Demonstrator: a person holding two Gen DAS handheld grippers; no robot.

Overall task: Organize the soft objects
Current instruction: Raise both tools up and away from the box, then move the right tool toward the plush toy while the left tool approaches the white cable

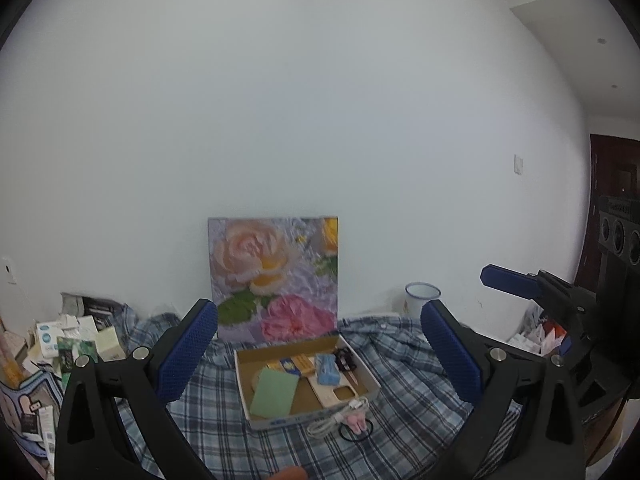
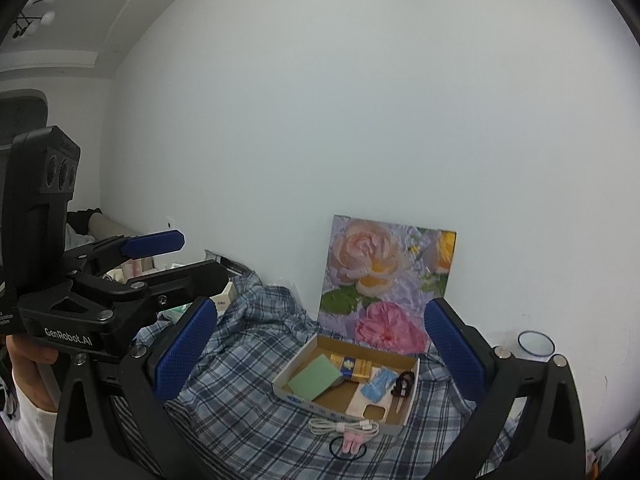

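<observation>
Both grippers hover, fingers spread and empty, over a plaid-covered worktop.

The coiled white cable (image 2: 344, 426) and black hair tie (image 2: 347, 451) lie just before the cardboard box (image 2: 294, 400); limp and light, the cable is probably best pinched mid-coil.

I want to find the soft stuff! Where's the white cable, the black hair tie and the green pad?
white cable (image 2: 344, 427), right wrist view, middle of the coiled bundle.
black hair tie (image 2: 335, 453), right wrist view, left side of the ring.
green pad (image 1: 274, 394), left wrist view, centre of its flat face.
</observation>
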